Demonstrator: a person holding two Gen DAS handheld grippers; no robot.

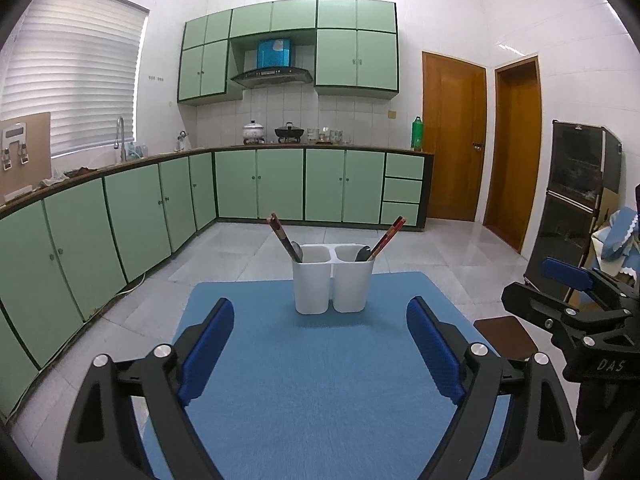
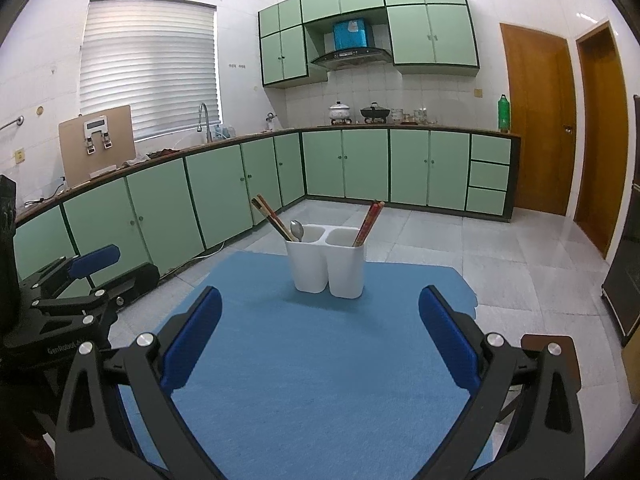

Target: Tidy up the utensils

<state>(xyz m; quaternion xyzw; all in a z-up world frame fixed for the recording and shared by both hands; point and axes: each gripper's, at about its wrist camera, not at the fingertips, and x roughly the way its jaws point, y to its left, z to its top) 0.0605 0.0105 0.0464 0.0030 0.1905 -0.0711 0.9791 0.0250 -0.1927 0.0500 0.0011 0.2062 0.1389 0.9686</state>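
One white two-compartment utensil holder (image 1: 333,280) stands upright at the centre of the left wrist view, on the far part of a blue mat (image 1: 320,380), which shows no loose utensils. It holds two sets of chopsticks and two spoons. In the left compartment, the left chopsticks (image 1: 283,235) run from the cup up toward the upper left, with a spoon (image 1: 296,250) just beside them, bowl end up. In the right compartment, the right chopsticks (image 1: 389,236) lean toward the upper right, beside a darker spoon (image 1: 363,254) whose bowl just clears the rim. In the right wrist view only the left spoon (image 2: 297,230) can be made out. The left gripper (image 1: 320,346) fills the bottom of its own view, jaws spread wide with nothing between the blue pads. The right gripper (image 2: 320,334) is likewise wide apart and empty over the mat's near half.
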